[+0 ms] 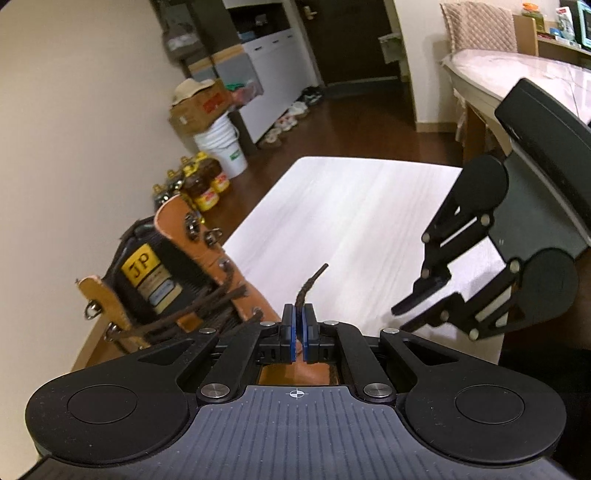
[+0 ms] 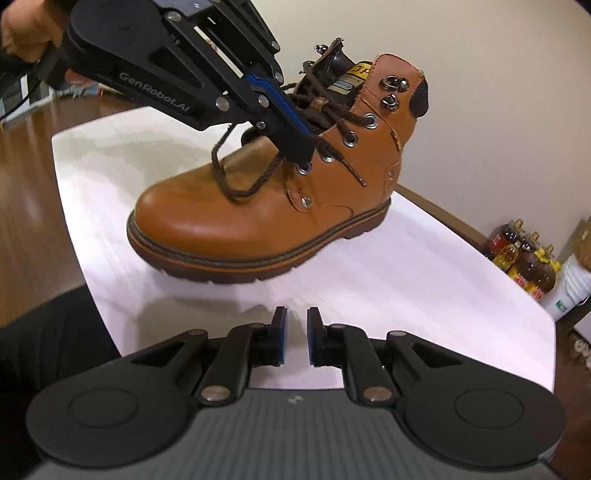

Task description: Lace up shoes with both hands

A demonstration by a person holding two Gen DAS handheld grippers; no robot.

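A tan leather boot (image 2: 258, 206) stands on the white table (image 2: 388, 280), toe towards the right wrist camera, with a brown lace (image 2: 236, 184) threaded loosely through its lower eyelets. In the left wrist view the boot (image 1: 173, 266) is at the left, its tongue label showing. My left gripper (image 1: 297, 325) is shut on the lace, whose stiff end (image 1: 314, 280) sticks up past the blue pads. The right wrist view shows this gripper (image 2: 306, 153) over the boot's eyelets. My right gripper (image 2: 295, 332) is open near the table's front with nothing between its pads; it hangs (image 1: 399, 319) to the right of the boot.
Oil bottles (image 1: 207, 184), a white bucket (image 1: 225, 147) and a cardboard box (image 1: 195, 107) stand on the floor by the wall beyond the table (image 1: 351, 206). A larger covered table (image 1: 517, 74) is at the back right. A person's hand (image 2: 22, 33) holds the left gripper.
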